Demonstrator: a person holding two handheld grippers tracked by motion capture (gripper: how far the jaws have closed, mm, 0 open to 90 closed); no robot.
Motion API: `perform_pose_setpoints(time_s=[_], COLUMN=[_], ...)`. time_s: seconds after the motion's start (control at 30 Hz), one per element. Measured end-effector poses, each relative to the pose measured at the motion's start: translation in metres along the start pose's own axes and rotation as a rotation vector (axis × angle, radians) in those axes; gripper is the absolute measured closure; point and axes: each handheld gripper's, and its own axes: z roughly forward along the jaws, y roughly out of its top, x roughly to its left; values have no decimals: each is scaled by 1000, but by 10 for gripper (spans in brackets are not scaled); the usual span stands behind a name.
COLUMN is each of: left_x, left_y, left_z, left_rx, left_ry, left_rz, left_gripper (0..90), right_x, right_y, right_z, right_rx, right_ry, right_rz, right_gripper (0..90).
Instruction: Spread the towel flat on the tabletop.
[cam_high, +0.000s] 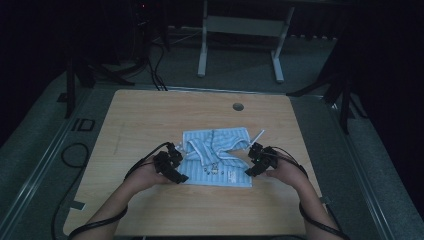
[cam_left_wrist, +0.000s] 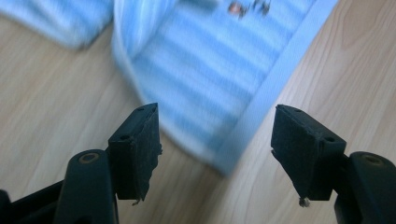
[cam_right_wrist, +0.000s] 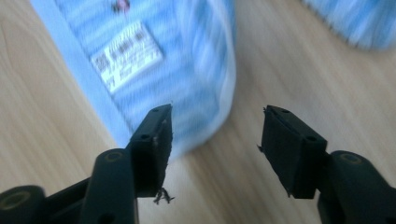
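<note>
i have a light blue striped garment (cam_high: 216, 157) lying partly folded near the middle of the wooden table (cam_high: 150, 115), with a white label (cam_high: 233, 175) on its near edge. my left gripper (cam_high: 176, 165) sits at the garment's near left corner, my right gripper (cam_high: 254, 162) at its near right corner. in the left gripper view the fingers (cam_left_wrist: 135, 149) stand apart, with the garment's pale hemmed corner (cam_left_wrist: 224, 158) lying on the table ahead of the gap and neither pad pressing on it. in the right gripper view the fingers (cam_right_wrist: 156, 144) are also apart, the rounded edge of the cloth (cam_right_wrist: 205, 126) just ahead of them beside the label (cam_right_wrist: 127, 55), nothing gripped. both views are blurred.
</note>
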Motion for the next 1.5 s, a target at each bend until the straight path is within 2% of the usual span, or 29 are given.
perform_pose_setpoints(time_s=[0.13, 0.17, 0.2, 0.23, 0.4, 0.5, 0.6, 0.7, 0.8, 0.83, 0.9, 0.93, 1.0, 1.03, 1.07, 1.17, 1.2, 1.23, 1.3, 1.33, 1.37, 1.4, 1.47, 1.5], left_x=[-5, -7, -7, -8, -13, -13, -13, -11, -11, -11, -11, -11, -12, -14, -15, -17, -17, -16, -16, -16, -15, -14, -13, -9], left_y=[12, 20, 20, 27, 41, 48, 53, 62, 66, 70, 73, 73, 74, 74, 74, 71, 71, 68, 65, 65, 61, 60, 59, 56], left_z=[5, 8, 8, 13, 24, 32, 38, 47, 50, 53, 53, 53, 48, 40, 35, 19, 19, 8, -3, -3, -13, -18, -22, -31], left_rx=[-13, -11, -11, -19, -61, -55, -46, -42, -41, -31, -27, -27, -42, -52, -60, -84, -84, -85, -82, -82, -89, -86, -90, -98], left_ry=[5, 3, 3, -3, 40, 58, 63, 77, 86, 101, 116, 116, 112, 96, 108, 99, 99, 95, 100, 100, 113, 98, 106, 110], left_rz=[15, 31, 31, 35, 40, 39, 41, 40, 41, 53, 55, 55, 51, 61, 61, 49, 49, 50, 48, 48, 45, 39, 35, 23], left_gripper=[345, 347, 346, 346, 395, 407, 420, 448, 529, 575, 709, 813, 859, 863, 866, 868, 868, 868, 868, 867, 868, 868, 868, 868], right_x=[1, 3, 3, 4, 10, 11, 10, 11, 11, 11, 11, 11, 11, 11, 11, 10, 10, 7, 4, 4, 1, -1, -4, -9], right_y=[10, 17, 17, 24, 44, 54, 62, 67, 70, 70, 70, 70, 67, 66, 64, 57, 57, 51, 44, 44, 38, 34, 31, 25], right_z=[0, 0, 0, 1, 4, 9, 15, 20, 20, 20, 19, 18, 14, 11, 8, -3, -3, -12, -20, -20, -28, -31, -35, -40], right_rx=[-22, -32, -32, -43, -88, -89, -81, -70, -64, -63, -55, -55, -69, -79, -87, -113, -113, -126, -134, -134, -146, -147, -151, -158], right_ry=[-2, 2, 2, 8, 39, 21, 28, 34, 28, 34, 36, 28, 29, 26, 21, 13, 13, 10, 0, 0, -6, -10, -16, -25], right_rz=[-5, -12, -12, -17, -39, -39, -34, -40, -39, -33, -36, -39, -43, -41, -44, -38, -38, -31, -23, -23, -10, -4, -1, 18], right_gripper=[444, 450, 450, 461, 497, 520, 534, 595, 708, 774, 827, 837, 839, 839, 840, 840, 840, 841, 840, 840, 840, 840, 840, 840])
